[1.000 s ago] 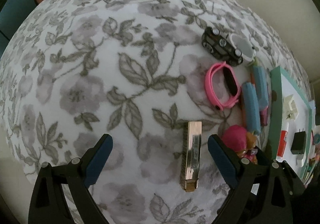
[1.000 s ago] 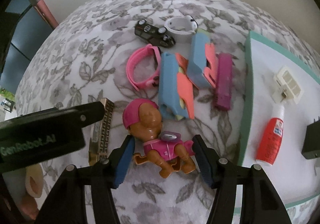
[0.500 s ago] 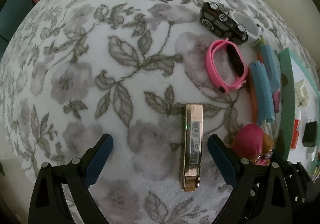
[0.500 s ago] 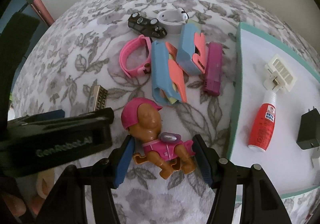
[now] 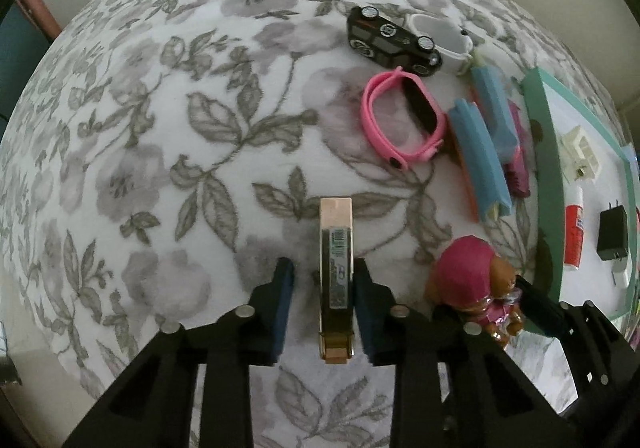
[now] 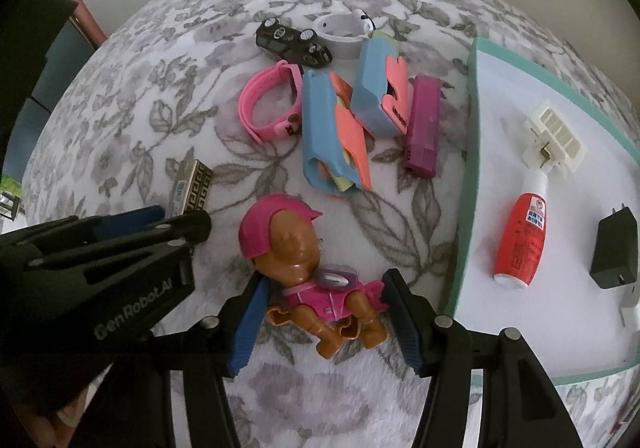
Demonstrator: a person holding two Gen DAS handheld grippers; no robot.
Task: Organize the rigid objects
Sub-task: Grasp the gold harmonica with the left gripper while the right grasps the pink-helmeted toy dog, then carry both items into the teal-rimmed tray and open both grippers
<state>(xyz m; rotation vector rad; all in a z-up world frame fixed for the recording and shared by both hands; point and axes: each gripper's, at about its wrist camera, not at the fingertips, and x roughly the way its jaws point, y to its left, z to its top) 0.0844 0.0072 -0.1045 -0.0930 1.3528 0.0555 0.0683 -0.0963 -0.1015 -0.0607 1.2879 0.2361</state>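
The surface (image 5: pixel 168 152) wears a cloth printed with grey flowers and leaves. At the left, the left gripper (image 5: pixel 323 284) straddles a gold bar (image 5: pixel 337 260) that lies pointing away from the camera. Its fingers (image 5: pixel 282 300) are partly closed around the near half of the bar: the right pad touches or nearly touches the bar's side, while a gap shows at the left pad, so the bar is not yet pinched.

Beyond it a pink band (image 5: pixel 402 120) lies on its side, with a black toy car (image 5: pixel 394 36) further back and a white ring (image 5: pixel 440 34) just behind the car.

To the right of the band lie two blue-and-orange blocks (image 6: pixel 334 136), side by side and touching, and a purple case (image 6: pixel 422 126) just beside the far one.

Nearer the camera, a doll (image 6: pixel 304 264) in a pink cap and pink clothes lies on its back between the fingers (image 6: pixel 248 328) of the right gripper (image 6: pixel 324 324). These are spread on either side of its body, close to it but with no firm grip shown.

At the far right a white tray (image 6: pixel 464 176) with a green rim holds a white plastic piece (image 6: pixel 554 136), a red bottle (image 6: pixel 520 240) lying flat, and a black charger (image 6: pixel 614 248).
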